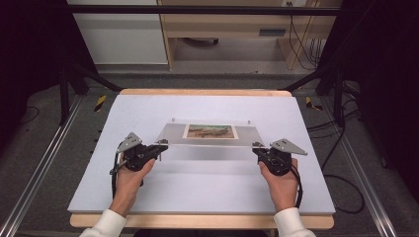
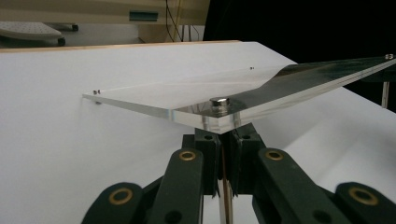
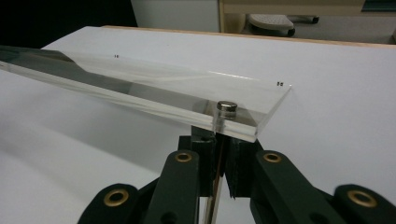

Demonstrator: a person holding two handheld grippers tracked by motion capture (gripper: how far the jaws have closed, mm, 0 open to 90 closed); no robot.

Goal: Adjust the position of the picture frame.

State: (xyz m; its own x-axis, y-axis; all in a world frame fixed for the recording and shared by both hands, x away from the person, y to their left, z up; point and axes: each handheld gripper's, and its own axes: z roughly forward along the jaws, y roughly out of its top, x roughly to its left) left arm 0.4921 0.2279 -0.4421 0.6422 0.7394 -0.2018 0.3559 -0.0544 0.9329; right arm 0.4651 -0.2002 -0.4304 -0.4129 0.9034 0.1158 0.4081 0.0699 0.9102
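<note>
High view | acrylic frame (image 1: 207, 136) | long axis left-right | near edge raised

A clear panel (image 1: 210, 136) sits mid-frame above the table (image 1: 197, 197), a picture (image 1: 210, 131) in its centre; the left gripper (image 1: 161, 144) lies at its lower-left corner, the right gripper (image 1: 257, 147) at its lower-right.

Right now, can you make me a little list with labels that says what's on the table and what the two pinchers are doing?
Table: white table top on a wooden board
Main thing: clear plastic plate, a frame panel with small metal pins at its corners
Picture: a small landscape photo seen at the plate's middle
Plate pose: near edge lifted, far edge low
Left gripper: shut on the plate's near left corner
Right gripper: shut on the near right corner
Hands: one on each gripper, white sleeves
</note>
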